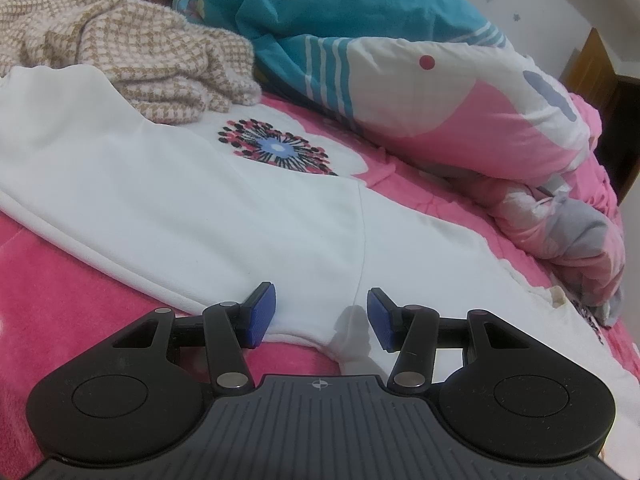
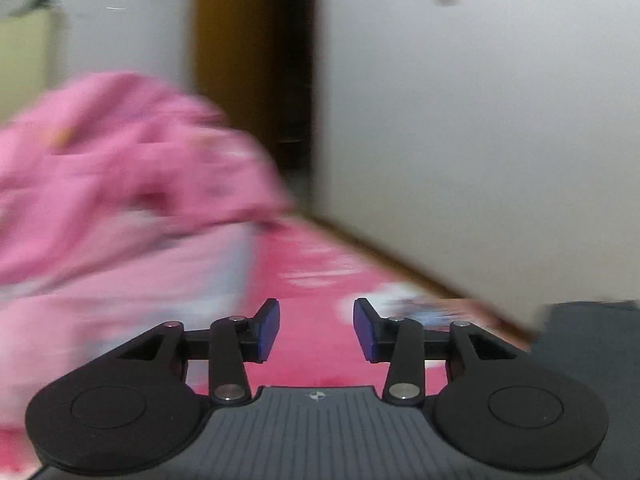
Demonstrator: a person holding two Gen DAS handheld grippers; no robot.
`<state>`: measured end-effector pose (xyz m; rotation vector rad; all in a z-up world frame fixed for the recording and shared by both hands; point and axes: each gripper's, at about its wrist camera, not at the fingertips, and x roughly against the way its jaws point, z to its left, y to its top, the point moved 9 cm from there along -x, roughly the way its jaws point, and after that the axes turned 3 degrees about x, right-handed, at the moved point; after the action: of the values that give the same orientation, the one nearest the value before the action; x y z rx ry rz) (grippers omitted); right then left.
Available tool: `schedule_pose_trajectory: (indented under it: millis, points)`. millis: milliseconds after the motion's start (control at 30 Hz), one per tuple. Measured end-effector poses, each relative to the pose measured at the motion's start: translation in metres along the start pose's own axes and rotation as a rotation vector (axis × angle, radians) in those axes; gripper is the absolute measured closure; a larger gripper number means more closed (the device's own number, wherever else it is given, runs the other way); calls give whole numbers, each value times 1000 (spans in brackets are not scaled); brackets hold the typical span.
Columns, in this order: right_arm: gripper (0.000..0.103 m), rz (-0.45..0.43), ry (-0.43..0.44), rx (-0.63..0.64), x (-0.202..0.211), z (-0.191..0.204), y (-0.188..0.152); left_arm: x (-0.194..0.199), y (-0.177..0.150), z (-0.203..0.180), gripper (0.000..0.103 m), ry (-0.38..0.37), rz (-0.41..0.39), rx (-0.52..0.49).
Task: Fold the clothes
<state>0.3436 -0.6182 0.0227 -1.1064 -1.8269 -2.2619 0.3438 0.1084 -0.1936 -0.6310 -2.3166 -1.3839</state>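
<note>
- The white garment (image 1: pixel 224 208) is lying spread flat on the pink bed cover (image 1: pixel 52 280), its long axis running from the far-left part of the bed down toward the near-right edge, where a torn-looking end (image 1: pixel 556 296) is trailing off
- The left gripper (image 1: pixel 321 318) is hovering right at the garment's near hem, its blue pads (image 1: pixel 262 316) spread wide and holding nothing; a seam line (image 1: pixel 362 240) is running straight ahead from the gap between them, and a small tab of white cloth (image 1: pixel 352 332) is sitting just inside that gap
- The right gripper (image 2: pixel 316 330) is pointing off toward the wall (image 2: pixel 480 120) and a dark doorway (image 2: pixel 288 60), its fingers also spread and empty; its view is blurring, and only pink bedding (image 2: pixel 120 160) is showing ahead, not the garment
- Judging by that, the left hand is the nearer one to the garment, with the hem directly in front of its fingers
- A checked beige knit (image 1: pixel 120 56) is overlapping the garment's far-left part, and a teal and pink quilt (image 1: pixel 400 80) is bunching along the far side, well clear of the near hem
- Whether the garment is already lying partly folded or fully opened out, I cannot tell
</note>
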Motion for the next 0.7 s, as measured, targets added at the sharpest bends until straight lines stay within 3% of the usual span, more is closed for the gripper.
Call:
schedule_pose_trajectory:
  millis: [67,133,200,300,400,533,633,667,700]
  points:
    - [55,37,161,56,1,56,-13,0,0,0,52,1,0,-1]
    - [55,144,352,161,-9,130,-49,0,0,0,52,-1,0,2]
    - [55,225,468,314,-20,200,-91,0,0,0,52,-4,0,6]
    - [55,261,522,518,-42,275,-146,0,0,1,52,-10,0,13]
    - [55,286,567,528,-66,312,-171,0,0,2,52,-14,2,17]
    - [55,344,609,475,-87,331,-189,-1,1,2,52,-12,3,13]
    - [74,372,594,485,-95,332,-199,-1,1,2,52,-12,3,14]
    - [93,356,573,499,-95,329,-199,-1,1,2,52,-11,3,14]
    - [95,338,567,501,-96,327,-195,-1,1,2,52,-11,3,14]
